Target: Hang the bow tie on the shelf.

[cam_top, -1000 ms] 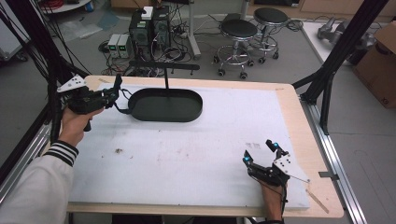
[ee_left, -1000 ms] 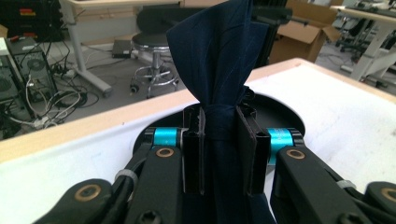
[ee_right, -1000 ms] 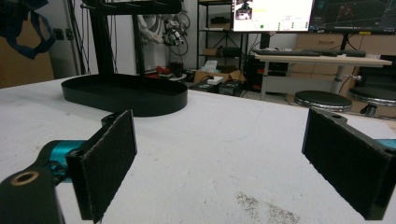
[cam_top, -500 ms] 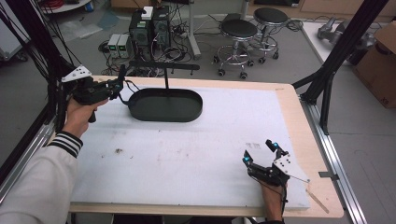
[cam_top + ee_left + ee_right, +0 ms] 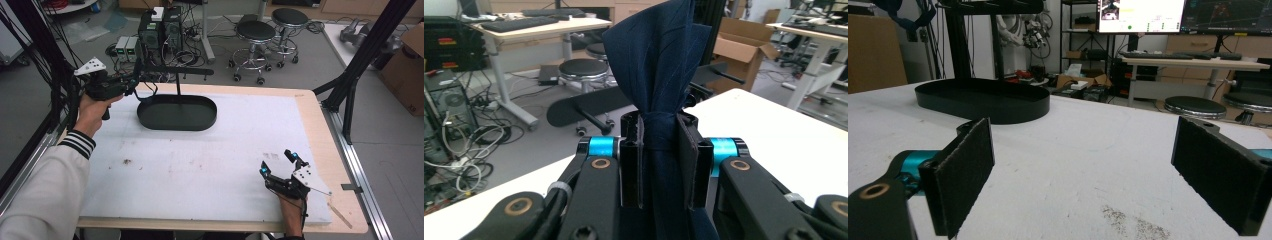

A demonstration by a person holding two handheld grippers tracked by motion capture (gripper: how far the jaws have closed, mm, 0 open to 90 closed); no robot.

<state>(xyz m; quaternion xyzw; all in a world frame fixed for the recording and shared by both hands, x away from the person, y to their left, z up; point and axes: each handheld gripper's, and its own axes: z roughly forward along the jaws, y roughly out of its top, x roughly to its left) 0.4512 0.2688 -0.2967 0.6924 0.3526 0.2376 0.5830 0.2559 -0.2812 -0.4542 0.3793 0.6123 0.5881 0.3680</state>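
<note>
left hand-held gripper [image 5: 659, 160] pinches a navy cloth [image 5: 659, 65] off the table's [image 5: 210, 165] far-left corner – by the black oval tray [image 5: 177, 112] w/ its upright post [image 5: 178, 82]. right hand-held gripper [image 5: 279, 163] – jaws spread, near edge.

No legible text, label, brand, number or sign anywhere.

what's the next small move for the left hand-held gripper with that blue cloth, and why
Probably carry it a little further toward the stand's crossbar and lift the cloth over it. The left hand-held gripper is shut on the dark blue cloth, held near the bar's left end above the black oval base, while the right hand-held gripper rests open on the table.
</note>
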